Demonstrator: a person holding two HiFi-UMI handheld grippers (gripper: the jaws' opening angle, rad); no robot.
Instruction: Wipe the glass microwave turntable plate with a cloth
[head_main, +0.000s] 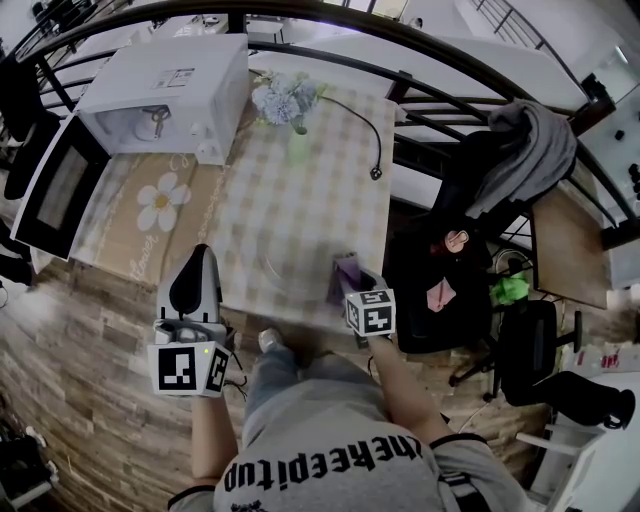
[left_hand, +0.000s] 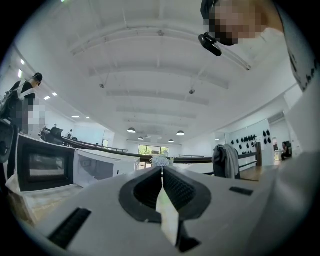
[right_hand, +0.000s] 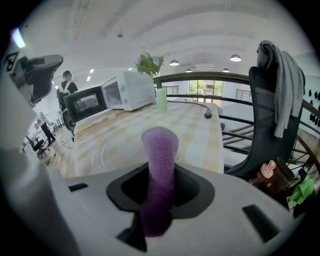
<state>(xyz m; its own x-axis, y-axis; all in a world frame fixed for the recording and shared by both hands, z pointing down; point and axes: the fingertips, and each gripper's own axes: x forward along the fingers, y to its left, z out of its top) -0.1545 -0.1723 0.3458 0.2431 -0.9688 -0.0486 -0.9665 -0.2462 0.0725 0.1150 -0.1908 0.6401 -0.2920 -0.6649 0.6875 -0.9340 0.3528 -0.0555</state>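
Head view, leftmost: the white left claw (head_main: 200, 262) is being held at the near edge of the checked counter (head_main: 300, 190), its jaws pressed together on nothing. Between the claws, the clear round glass turntable plate (head_main: 290, 268) is lying flat near that edge. Just beside its right rim, the fuzzy purple cloth (right_hand: 160, 142) is being pinched upright by the right claw (right_hand: 160, 172). Ideally, the cloth is being pressed flat and swept in circles, with the plate being steadied against sliding.
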